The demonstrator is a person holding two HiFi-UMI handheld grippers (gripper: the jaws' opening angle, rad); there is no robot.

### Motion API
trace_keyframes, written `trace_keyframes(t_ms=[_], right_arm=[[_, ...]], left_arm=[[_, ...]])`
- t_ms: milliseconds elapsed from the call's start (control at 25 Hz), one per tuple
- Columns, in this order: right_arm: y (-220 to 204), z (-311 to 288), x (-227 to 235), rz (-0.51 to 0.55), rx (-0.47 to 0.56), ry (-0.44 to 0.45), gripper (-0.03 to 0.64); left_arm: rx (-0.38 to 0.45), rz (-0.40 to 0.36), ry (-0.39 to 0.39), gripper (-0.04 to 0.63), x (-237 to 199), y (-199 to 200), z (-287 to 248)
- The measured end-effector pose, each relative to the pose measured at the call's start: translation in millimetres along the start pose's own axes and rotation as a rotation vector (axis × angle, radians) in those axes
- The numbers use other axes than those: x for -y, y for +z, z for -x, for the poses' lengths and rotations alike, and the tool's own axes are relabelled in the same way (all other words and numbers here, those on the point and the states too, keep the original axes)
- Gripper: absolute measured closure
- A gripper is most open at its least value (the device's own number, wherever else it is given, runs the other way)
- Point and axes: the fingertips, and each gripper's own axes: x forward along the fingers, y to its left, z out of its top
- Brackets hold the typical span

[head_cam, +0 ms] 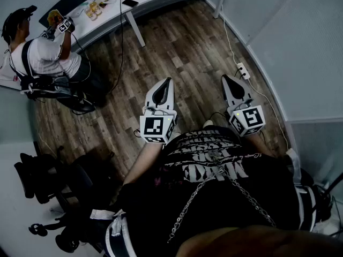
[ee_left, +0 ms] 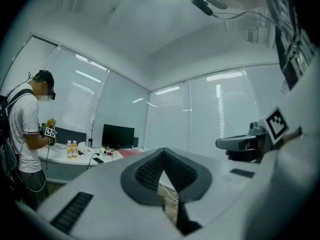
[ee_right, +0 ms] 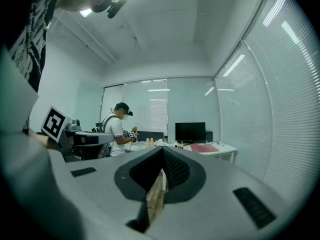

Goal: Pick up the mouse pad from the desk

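Observation:
A flat red mouse pad [ee_right: 202, 148] lies on the white desk [ee_right: 225, 147] at the far side of the room, near a dark monitor [ee_right: 190, 132]. The left gripper view also shows the mouse pad [ee_left: 131, 153]. Both grippers are held level over the wooden floor [head_cam: 182, 47], well short of the desk. My left gripper [head_cam: 167, 82] is shut with nothing between its jaws, and in its own view the tips of the left gripper [ee_left: 162, 151] meet. My right gripper [head_cam: 226, 79] is shut and empty too, with the pads of the right gripper [ee_right: 162, 151] together.
Another person [head_cam: 45, 55] stands at the desk's left end holding grippers. Bottles [ee_left: 72, 148], a phone [head_cam: 129, 2] and cables sit on the desk. A power strip [head_cam: 242, 70] lies by the glass wall at right. Black chairs [head_cam: 59, 181] stand at lower left.

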Motion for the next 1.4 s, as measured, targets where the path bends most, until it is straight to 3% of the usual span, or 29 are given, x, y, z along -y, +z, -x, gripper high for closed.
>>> trace_keyframes(t_ms=[360, 600, 840, 1160, 1400], right_arm=[[-12.4, -2.5, 6.6, -0.034, -0.008, 0.012, 0.62], [-16.4, -31.2, 40.2, -0.073, -0.035, 0.031, 0.62], [-6.9, -52.6, 98.8, -0.104, -0.024, 0.02, 0.62], [24.2, -64.9, 188.3, -0.07, 0.066, 0.043, 0.62], [0.4, -64.7, 278.0, -0.099, 0.052, 0.05, 0.62]], left_arm=[[-0.017, 0.019, 0.014, 0.588, -1.5, -13.4, -9.3], [-0.035, 0.023, 0.02, 0.588, -3.5, -7.7, -55.1], [-0.033, 0.015, 0.026, 0.588, 5.4, -3.3, -112.2], [0.058, -0.005, 0.059, 0.588, 27.0, 31.9, -199.5], [0.035, -0.023, 0.051, 0.588, 81.0, 13.6, -279.9]])
